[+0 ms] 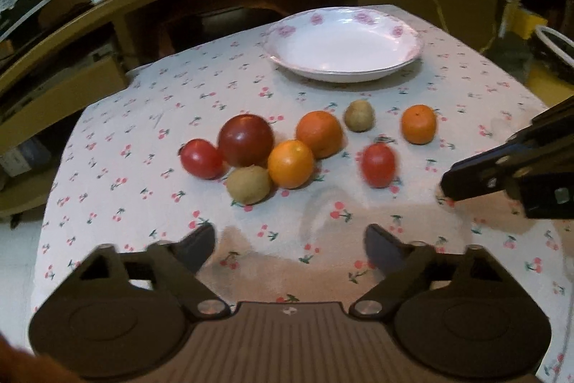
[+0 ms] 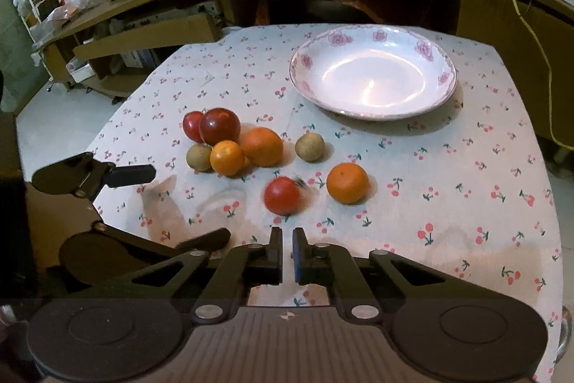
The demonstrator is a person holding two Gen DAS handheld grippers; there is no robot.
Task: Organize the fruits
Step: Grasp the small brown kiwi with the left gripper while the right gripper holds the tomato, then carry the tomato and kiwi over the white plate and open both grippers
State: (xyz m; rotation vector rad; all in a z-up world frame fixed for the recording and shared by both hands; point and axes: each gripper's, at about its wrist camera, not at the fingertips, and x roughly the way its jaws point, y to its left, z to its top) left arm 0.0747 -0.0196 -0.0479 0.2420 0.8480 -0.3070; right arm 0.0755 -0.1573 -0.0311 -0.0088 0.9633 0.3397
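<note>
Both grippers (image 1: 290, 248) (image 2: 287, 253) hover near a tomato (image 2: 283, 195) (left spread, right pinched).

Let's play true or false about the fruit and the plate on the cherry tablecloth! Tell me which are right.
1. The plate has fruit on it. False: it holds nothing.
2. Two kiwis lie on the cloth. True.
3. The left gripper is open. True.
4. The right gripper holds a tomato. False: its jaws are nearly closed on nothing; the tomato lies ahead of it.
5. Three oranges lie on the cloth. True.
</note>
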